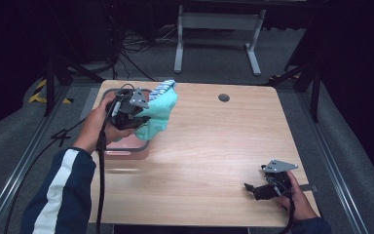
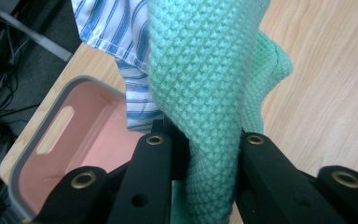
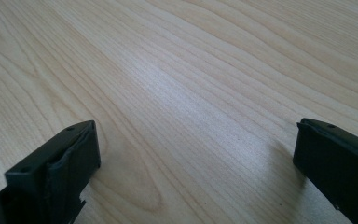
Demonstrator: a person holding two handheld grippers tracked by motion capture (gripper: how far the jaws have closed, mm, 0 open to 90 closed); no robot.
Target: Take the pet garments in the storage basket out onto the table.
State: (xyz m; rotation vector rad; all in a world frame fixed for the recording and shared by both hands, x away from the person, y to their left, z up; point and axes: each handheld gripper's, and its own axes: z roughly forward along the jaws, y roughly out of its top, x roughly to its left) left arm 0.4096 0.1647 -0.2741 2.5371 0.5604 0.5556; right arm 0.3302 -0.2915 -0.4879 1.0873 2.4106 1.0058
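Observation:
My left gripper holds a mint-green knitted cloth up over the right edge of a pink bin with a grey rim. Its jaws are shut on the cloth, which runs up between them. A blue-and-white striped cloth hangs with the green one, its edge showing at the top. Whether the jaws also pinch the striped cloth I cannot tell. My right gripper rests low at the table's near right corner, its jaws wide apart with only bare wood between them.
The wooden table has a round grommet hole near its far edge. The pink bin's inside has a slotted handle in its wall. Cables and a metal stand lie on the floor beyond the table.

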